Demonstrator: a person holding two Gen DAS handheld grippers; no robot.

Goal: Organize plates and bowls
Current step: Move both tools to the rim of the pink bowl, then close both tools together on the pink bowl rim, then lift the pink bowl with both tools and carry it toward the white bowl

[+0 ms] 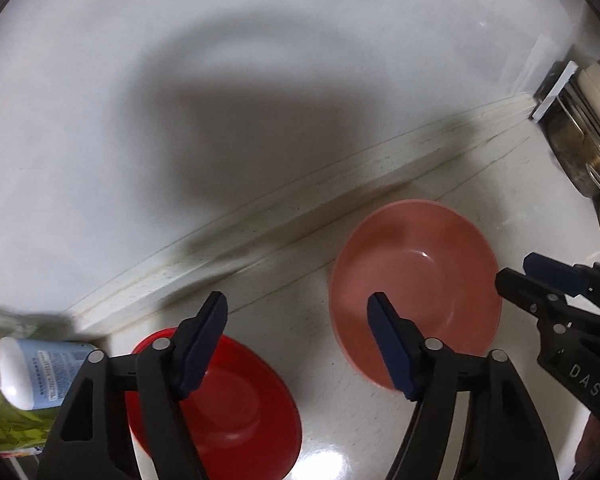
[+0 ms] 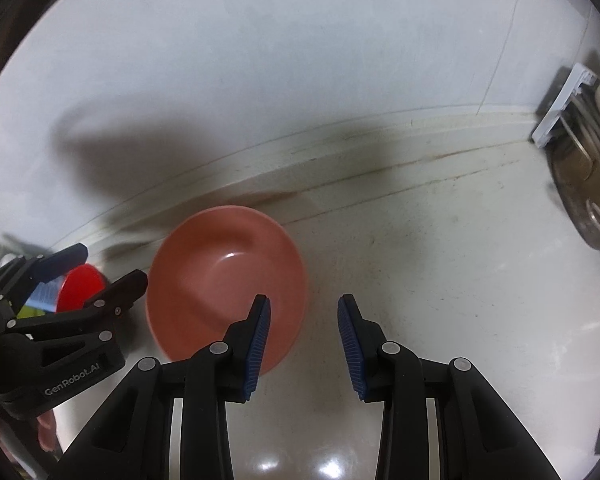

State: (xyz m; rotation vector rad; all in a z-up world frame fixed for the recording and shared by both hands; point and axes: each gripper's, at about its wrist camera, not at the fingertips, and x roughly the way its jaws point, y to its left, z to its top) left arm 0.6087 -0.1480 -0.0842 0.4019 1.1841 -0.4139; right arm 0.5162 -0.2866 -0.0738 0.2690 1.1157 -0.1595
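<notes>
A pink bowl (image 1: pixel 416 280) (image 2: pixel 228 280) sits upright on the white counter near the wall ledge. A red plate (image 1: pixel 236 404) (image 2: pixel 80 284) lies flat to its left. My left gripper (image 1: pixel 298 304) (image 2: pixel 112 264) hovers over the gap between the two dishes, open, with nothing between its fingers. Its left finger overlaps the red plate and its right finger the bowl's near rim. My right gripper (image 2: pixel 304 300) (image 1: pixel 516 268) hangs just right of the bowl, open and empty, its left finger over the bowl's right rim.
A white-and-blue bottle (image 1: pixel 32 364) lies at the far left over a green packet (image 1: pixel 4 420). At the right edge a dish rack holds metal pots (image 1: pixel 580 152) (image 2: pixel 580 184) and a white plate (image 1: pixel 598 88). A raised ledge (image 2: pixel 340 140) runs along the wall.
</notes>
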